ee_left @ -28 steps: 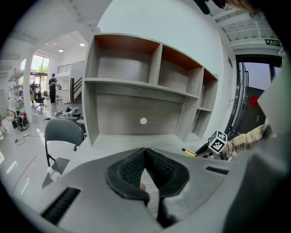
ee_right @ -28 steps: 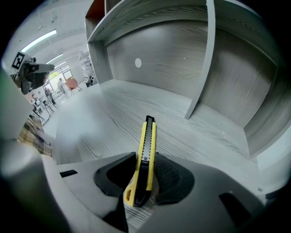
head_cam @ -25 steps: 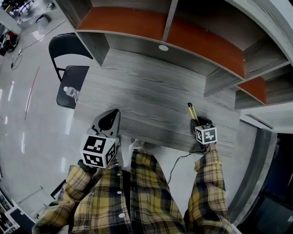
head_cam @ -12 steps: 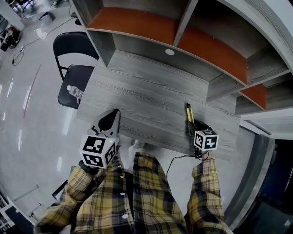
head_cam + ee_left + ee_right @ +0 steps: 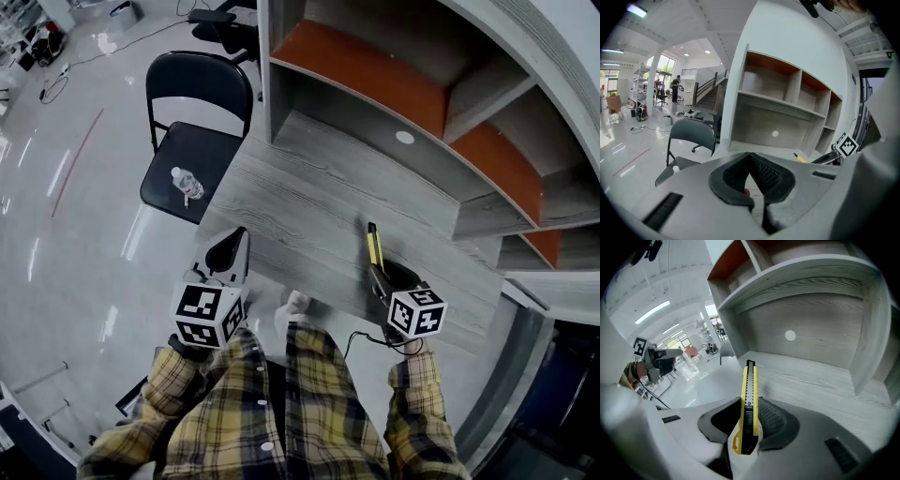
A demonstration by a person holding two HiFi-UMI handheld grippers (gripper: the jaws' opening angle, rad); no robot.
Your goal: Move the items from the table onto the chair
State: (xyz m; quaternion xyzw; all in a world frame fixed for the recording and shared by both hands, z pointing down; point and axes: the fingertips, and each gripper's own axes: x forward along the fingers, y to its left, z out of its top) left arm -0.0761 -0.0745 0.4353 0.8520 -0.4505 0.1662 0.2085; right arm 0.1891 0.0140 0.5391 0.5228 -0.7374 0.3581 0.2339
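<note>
A yellow and black utility knife [image 5: 748, 404] sticks out forward from my right gripper [image 5: 749, 423], which is shut on its handle end. In the head view the knife [image 5: 373, 246] and right gripper [image 5: 381, 274] are over the near part of the grey wooden table [image 5: 300, 202]. My left gripper [image 5: 228, 246] is shut with nothing in it, by the table's near left corner; its pads [image 5: 761, 174] meet. The black folding chair [image 5: 178, 159] stands left of the table, and a clear water bottle [image 5: 187, 185] lies on its seat.
A grey hutch with orange back panels [image 5: 375, 80] rises along the table's far side. A second dark chair [image 5: 220, 28] stands on the glossy white floor [image 5: 75, 244] beyond. A cable hangs under my right gripper near the plaid sleeves [image 5: 412, 412].
My right gripper has lifted the knife off the table and carried it left. The left gripper has shifted sideways, still shut. The head view has swung left, so more of the chair shows.
</note>
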